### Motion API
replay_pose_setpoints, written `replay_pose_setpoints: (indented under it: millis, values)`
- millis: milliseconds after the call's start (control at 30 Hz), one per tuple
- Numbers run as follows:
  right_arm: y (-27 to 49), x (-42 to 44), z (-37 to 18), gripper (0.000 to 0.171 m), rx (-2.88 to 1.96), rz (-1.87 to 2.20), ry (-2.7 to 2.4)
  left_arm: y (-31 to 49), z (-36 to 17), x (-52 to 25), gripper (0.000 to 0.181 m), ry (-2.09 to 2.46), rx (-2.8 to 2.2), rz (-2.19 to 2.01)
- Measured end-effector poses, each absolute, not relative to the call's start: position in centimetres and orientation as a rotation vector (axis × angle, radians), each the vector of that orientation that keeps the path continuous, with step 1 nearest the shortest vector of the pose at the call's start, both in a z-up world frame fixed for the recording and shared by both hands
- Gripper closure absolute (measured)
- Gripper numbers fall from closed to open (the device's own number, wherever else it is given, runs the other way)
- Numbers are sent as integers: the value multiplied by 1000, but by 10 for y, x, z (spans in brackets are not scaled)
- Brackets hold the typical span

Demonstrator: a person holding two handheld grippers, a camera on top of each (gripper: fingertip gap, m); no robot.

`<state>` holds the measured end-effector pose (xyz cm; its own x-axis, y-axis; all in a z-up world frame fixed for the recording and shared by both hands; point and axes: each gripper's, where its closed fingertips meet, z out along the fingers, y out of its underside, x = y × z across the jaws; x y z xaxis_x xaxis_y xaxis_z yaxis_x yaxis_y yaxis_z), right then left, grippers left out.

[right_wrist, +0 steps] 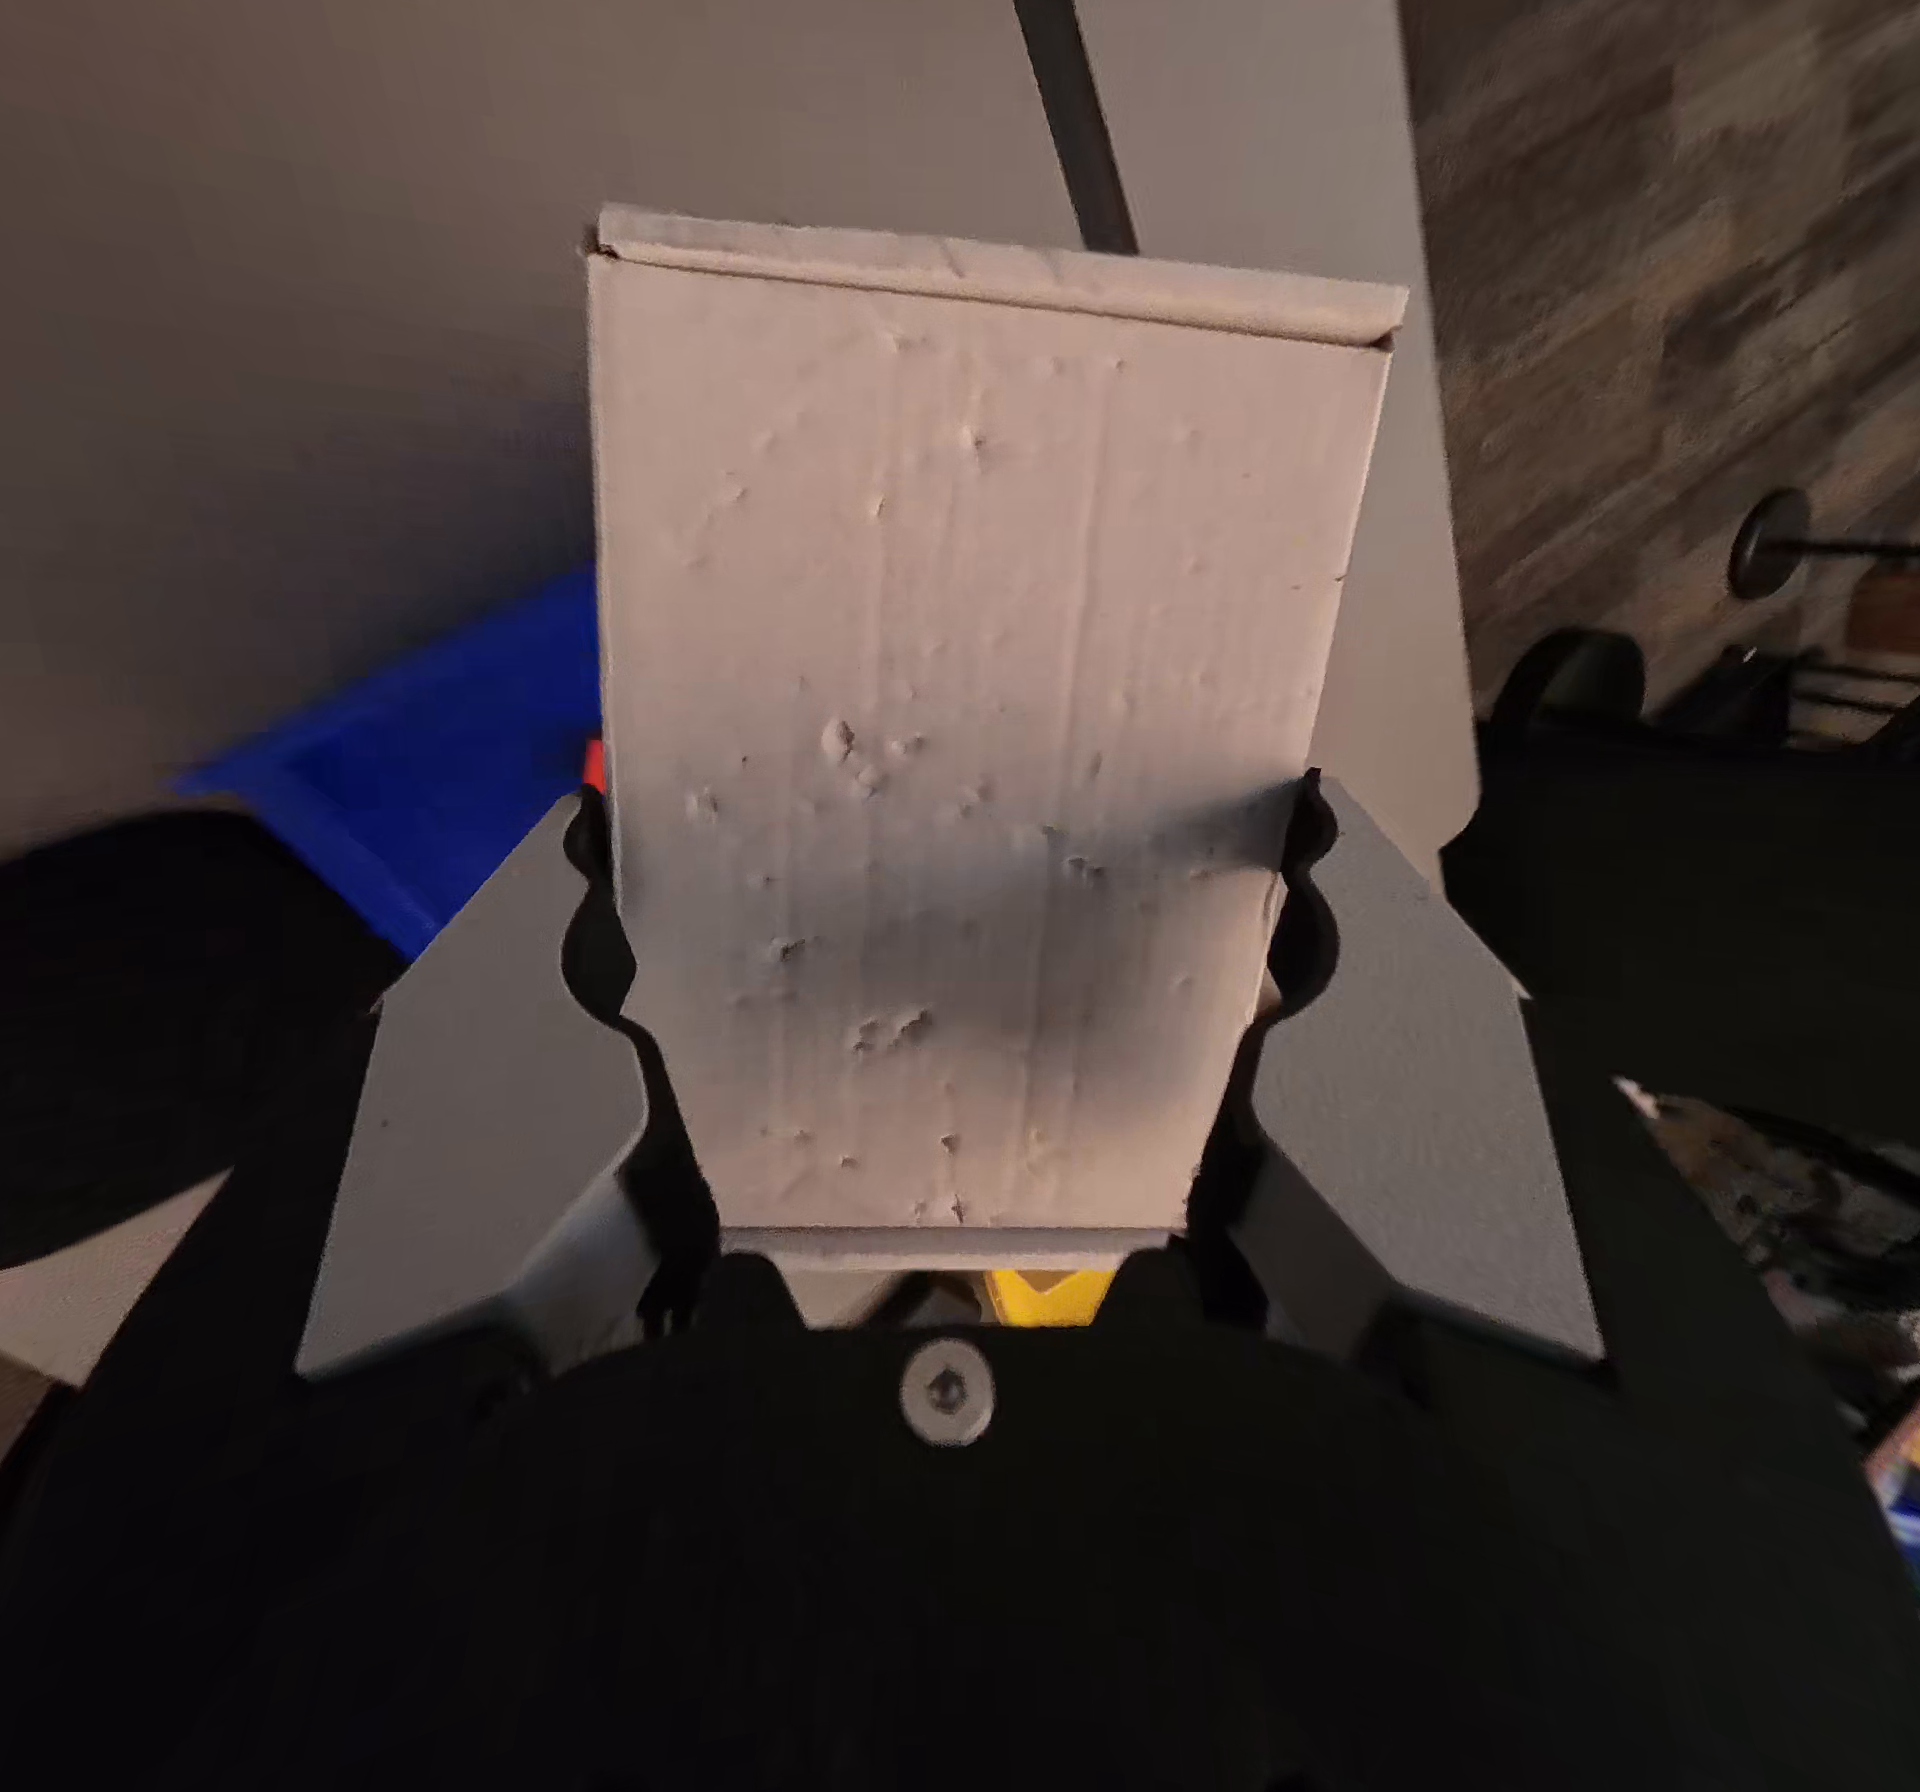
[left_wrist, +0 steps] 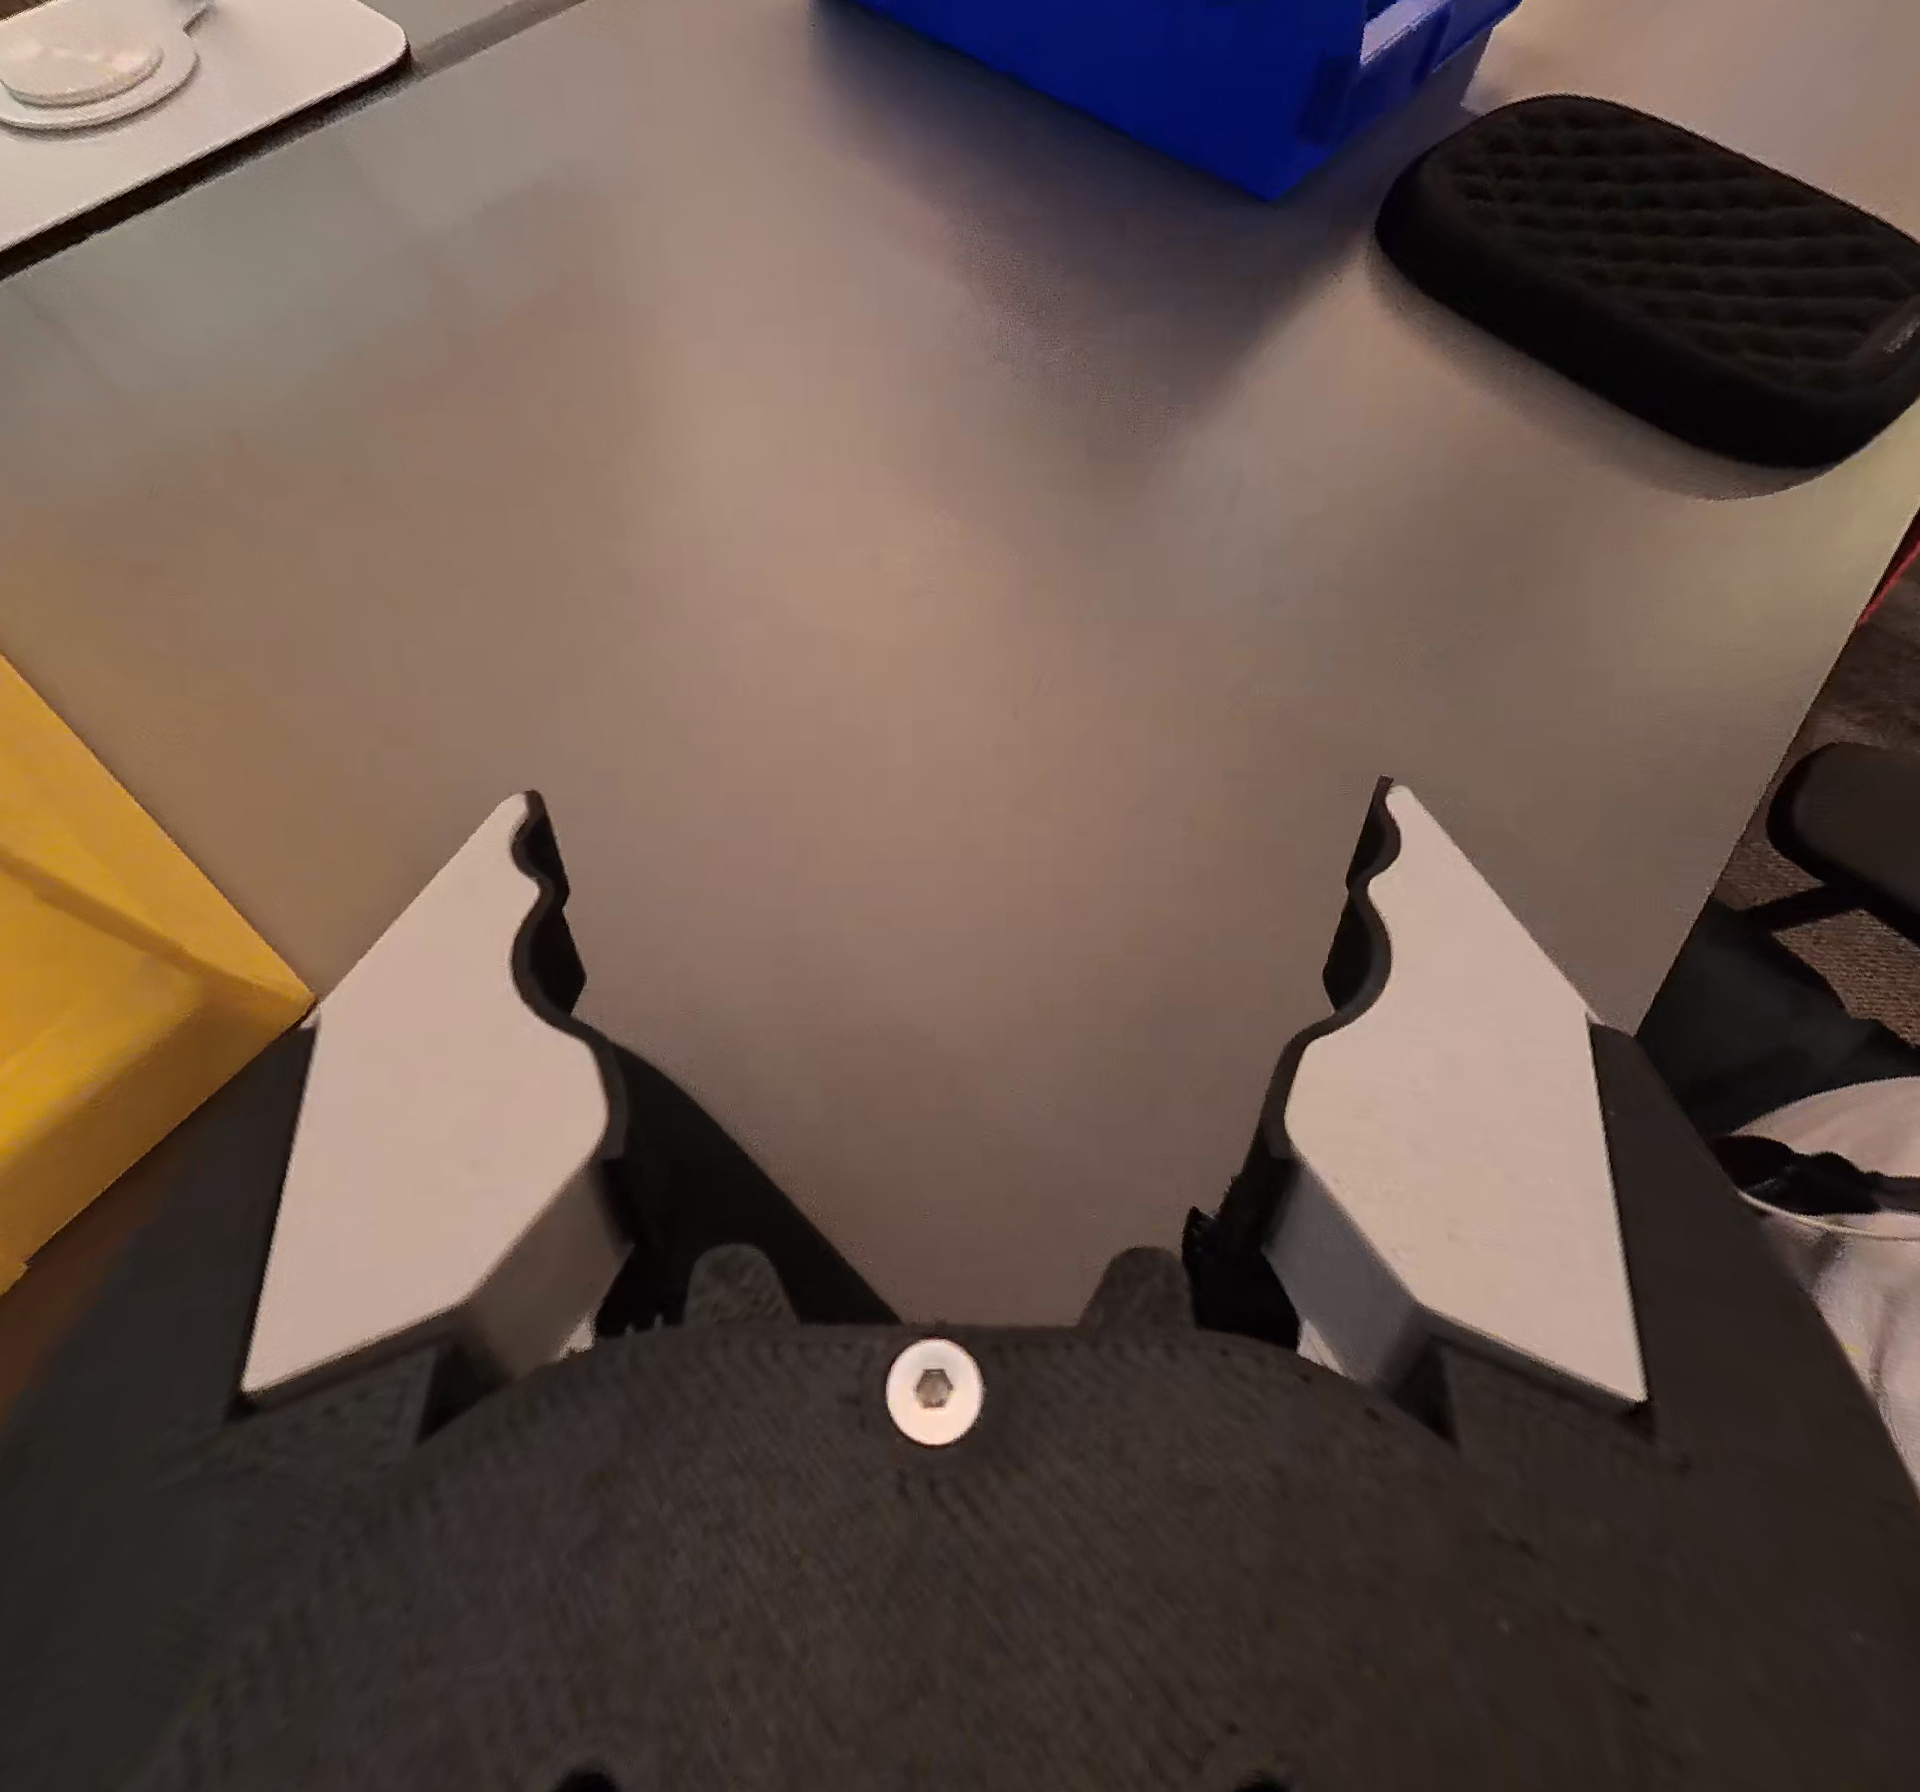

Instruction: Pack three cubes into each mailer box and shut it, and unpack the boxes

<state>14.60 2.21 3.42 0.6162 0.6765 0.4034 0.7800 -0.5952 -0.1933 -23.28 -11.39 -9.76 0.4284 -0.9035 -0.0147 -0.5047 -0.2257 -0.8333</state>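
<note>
Your right hand-held gripper (right_wrist: 951, 833) is pinching a flat white corrugated-cardboard mailer box (right_wrist: 966, 724) by its two long side edges, one finger on each, so the broad dented face lies toward the camera and the far end juts out beyond the fingertips. Holding it by the edges looks sensible: the lid flap stays free, and the box can be set down flat without your letting go first. It hangs in the air above the grey counter (right_wrist: 312, 288), with a blue plastic bin (right_wrist: 416, 807) below it on the left.

Your left hand-held gripper (left_wrist: 956, 807) is spread wide and holds nothing, poised over a bare stretch of that counter (left_wrist: 831, 495), probably to keep a landing place free and to be ready to steady or open the box. The blue bin (left_wrist: 1143, 28) stands far ahead of it, a black mesh-covered pad (left_wrist: 1662, 288) to the right, and a yellow plastic bin (left_wrist: 83, 963) at the near left, cut off by the frame.

The box hides whatever is under it. You cannot tell whether cubes are inside, though its lid looks closed. A red sliver at its left edge and a yellow scrap beneath its near end are too little to identify. The right view is blurred at its margins.
</note>
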Motion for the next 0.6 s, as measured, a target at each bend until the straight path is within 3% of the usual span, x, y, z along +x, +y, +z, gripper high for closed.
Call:
replay_pose_setpoints:
  millis: [300, 600]
  values:
    - [44, 205, -94, 45, -2588, -413, -1431, -111, -98, -226, 36, 1202, -1898, -623]
    - [57, 213, -131, 50, -2476, -590, -1794, -107, -100, -217, 35, 1234, -1904, -585]
